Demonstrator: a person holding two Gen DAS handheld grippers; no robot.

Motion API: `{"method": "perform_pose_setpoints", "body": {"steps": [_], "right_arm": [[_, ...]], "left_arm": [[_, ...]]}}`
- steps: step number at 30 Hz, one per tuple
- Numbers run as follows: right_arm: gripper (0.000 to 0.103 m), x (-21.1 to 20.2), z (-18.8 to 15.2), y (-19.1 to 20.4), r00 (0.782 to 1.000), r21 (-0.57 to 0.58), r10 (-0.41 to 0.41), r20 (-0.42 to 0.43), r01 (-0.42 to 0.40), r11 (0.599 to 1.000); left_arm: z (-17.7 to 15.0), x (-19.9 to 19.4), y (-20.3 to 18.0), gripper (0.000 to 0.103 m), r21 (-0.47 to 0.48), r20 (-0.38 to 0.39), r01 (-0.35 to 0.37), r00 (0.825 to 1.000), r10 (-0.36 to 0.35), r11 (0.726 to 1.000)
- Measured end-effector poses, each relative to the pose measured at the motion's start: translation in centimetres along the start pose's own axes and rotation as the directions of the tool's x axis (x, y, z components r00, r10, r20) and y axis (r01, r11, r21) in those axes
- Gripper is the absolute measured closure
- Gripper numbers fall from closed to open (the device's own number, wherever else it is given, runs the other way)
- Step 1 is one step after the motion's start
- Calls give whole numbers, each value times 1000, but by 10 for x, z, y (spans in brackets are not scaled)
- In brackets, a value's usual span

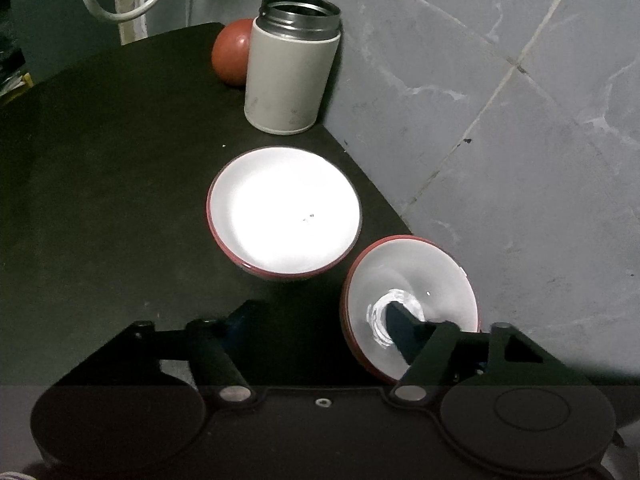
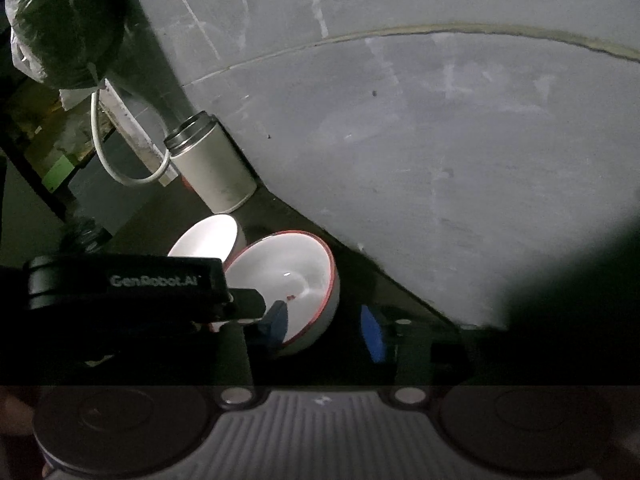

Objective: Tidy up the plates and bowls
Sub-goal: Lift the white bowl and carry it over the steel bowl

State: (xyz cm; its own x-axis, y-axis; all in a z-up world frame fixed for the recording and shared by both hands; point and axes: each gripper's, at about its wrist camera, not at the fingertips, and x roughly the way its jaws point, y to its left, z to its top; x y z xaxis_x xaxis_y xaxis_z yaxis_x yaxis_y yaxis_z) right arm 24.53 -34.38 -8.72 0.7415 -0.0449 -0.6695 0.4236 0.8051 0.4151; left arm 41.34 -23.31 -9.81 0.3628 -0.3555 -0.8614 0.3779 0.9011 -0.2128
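Two bowls, white inside with red rims, are on the dark table. One bowl sits upright near the middle. The other bowl is tipped on its side by the wall. My left gripper is open, and its right finger reaches inside the tipped bowl while its left finger stays well clear over the table. My right gripper is open just in front of the tipped bowl, its left blue pad overlapping the bowl's near rim. What keeps that bowl tilted is hidden.
An open beige canister stands at the back against the grey tiled wall, with a red rounded object behind it. A white cable loop hangs at the far left. The left gripper's body fills the right view's left side.
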Motion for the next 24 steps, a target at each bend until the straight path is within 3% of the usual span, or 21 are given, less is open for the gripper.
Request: {"method": "perform_pose_setpoints", "body": {"steps": [5,11,24], "right_arm": [[72,3,1,3,1000,-8,15,-2,-15,1000],[75,3,0,8,1000,-32,21,-8,-21,999],[79,-25,-6,6,999,-62,39,12,-39,997]], "left_arm": [[-1,3,-2,59,12,-3,-1,1000,1,1000],[-4,3,-3,87,13,-4,42,999,-42,999],[-24,-30,-13,90,49,66,50,996,-54,998]]}}
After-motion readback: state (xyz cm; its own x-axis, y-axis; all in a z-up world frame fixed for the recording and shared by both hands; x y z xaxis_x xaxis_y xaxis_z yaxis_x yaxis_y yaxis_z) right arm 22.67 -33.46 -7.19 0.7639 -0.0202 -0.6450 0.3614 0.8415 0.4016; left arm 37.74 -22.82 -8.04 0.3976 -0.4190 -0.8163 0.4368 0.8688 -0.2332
